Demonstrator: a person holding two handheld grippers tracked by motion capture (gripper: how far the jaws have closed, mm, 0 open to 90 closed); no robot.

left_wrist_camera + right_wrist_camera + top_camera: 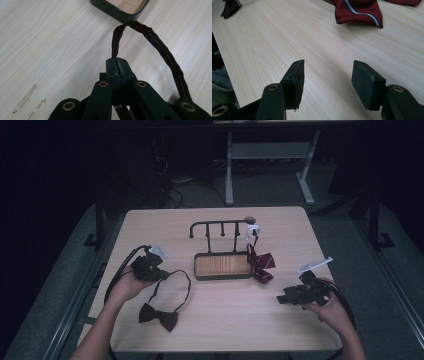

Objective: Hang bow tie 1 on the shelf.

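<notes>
Fabric is what I'm dealing with: my left gripper [161, 273] has its jaws pinched tight on the thin neck strap [150, 37] of the dark bow tie [159, 316], whose knot lies on the table [225, 320] at lower left of the high view. The strap loops up from my pads, limp and light. I judge it will sag and swing, and could slide through a loose pinch, so the strap near its top is the right hold. My right gripper [327, 82] rests at lower right, jaws apart, holding nothing, near the striped red tie [359, 11] beside the hook rack [220, 227].
</notes>
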